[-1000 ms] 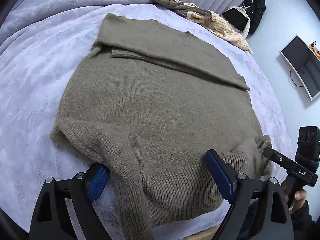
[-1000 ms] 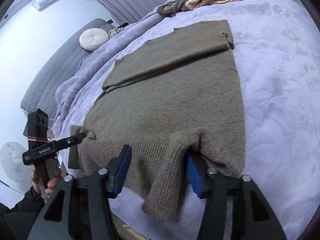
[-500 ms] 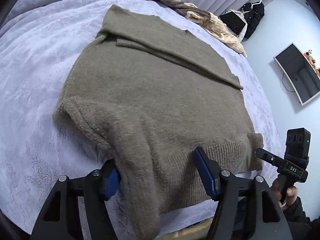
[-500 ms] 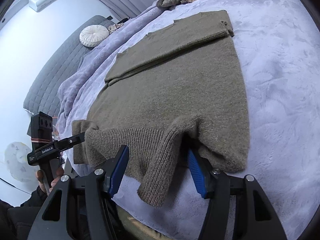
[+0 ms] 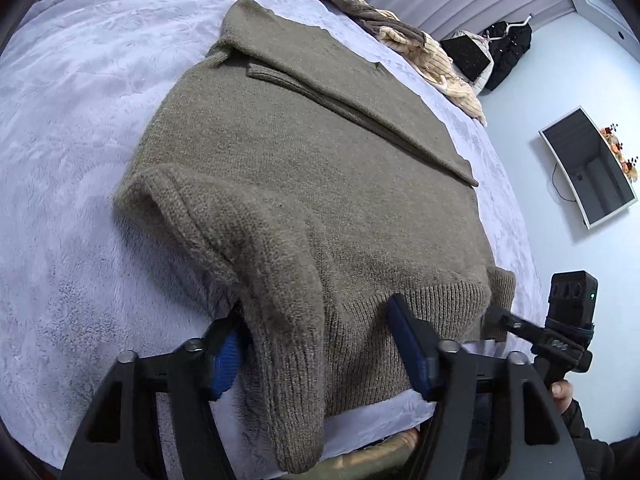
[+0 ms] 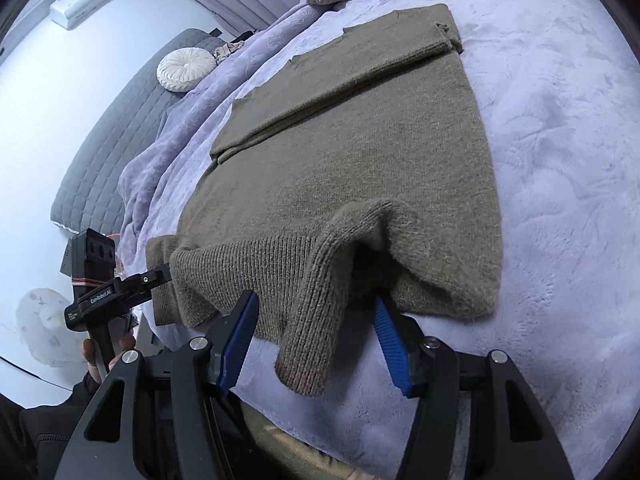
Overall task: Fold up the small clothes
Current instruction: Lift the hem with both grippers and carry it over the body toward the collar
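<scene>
An olive-green knit sweater lies flat on the lilac bed cover, its sleeves folded across the far end. My left gripper stands with its jaws open around the near left corner of the ribbed hem, which is bunched and raised between the blue pads. My right gripper stands open around the near right hem corner of the sweater, which droops over the bed edge. Each gripper shows in the other's view, the right one and the left one.
A heap of beige and brown clothes lies at the far end of the bed. A monitor hangs on the right wall. A round white cushion rests on a grey quilted headboard. The bed edge is right under both grippers.
Both grippers have moved forward and up with the hem corners, so the near corners of the sweater are lifted and bunched higher. The jaws have stayed wide apart.
</scene>
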A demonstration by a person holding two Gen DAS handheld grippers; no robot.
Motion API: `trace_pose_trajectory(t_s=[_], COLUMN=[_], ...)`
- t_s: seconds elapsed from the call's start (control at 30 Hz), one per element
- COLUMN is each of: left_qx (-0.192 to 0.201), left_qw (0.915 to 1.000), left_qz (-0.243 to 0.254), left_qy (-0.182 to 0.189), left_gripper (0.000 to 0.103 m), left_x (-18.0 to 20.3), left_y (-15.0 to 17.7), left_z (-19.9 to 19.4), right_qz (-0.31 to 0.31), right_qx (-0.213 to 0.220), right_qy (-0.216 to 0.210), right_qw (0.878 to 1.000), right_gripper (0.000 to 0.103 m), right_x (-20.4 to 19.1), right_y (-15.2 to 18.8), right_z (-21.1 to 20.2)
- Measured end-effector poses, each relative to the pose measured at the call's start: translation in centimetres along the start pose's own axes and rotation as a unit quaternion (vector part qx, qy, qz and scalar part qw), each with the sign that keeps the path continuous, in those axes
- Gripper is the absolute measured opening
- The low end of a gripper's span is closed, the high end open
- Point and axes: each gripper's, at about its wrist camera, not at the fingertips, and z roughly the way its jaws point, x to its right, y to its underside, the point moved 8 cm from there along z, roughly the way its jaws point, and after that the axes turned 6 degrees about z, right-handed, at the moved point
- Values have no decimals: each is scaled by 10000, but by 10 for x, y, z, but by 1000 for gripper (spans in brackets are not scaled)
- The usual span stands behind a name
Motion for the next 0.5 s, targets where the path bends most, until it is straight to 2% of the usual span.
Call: trace_pose_trajectory(t_s=[0.03, 0.1, 0.17, 0.27, 0.5], left_qx=[-57, -60, 108, 422, 1007], left_qw=[10000, 9998, 9998, 9987, 9932], left_qz=[-52, -172, -154, -123, -268], left_qy=[58, 113, 87, 268, 511], left_gripper=[10, 9, 9, 9, 9], left_x=[-2, -3, 0, 7, 14], left_y=[2, 5, 3, -3, -46], left_z=[1, -1, -13, -38, -82], right_qz=[-65, -195, -330, -313, -121], right_qx=[-97, -69, 51, 337, 959], right_qy=[82, 51, -53, -322, -885], right_qw=[9999, 9998, 9994, 9984, 9914], right_gripper=[16, 14, 13, 13, 13], right_x=[0, -4, -13, -22, -41], right_y=[1, 2, 0, -10, -47], right_z=[4, 0, -11, -35, -77])
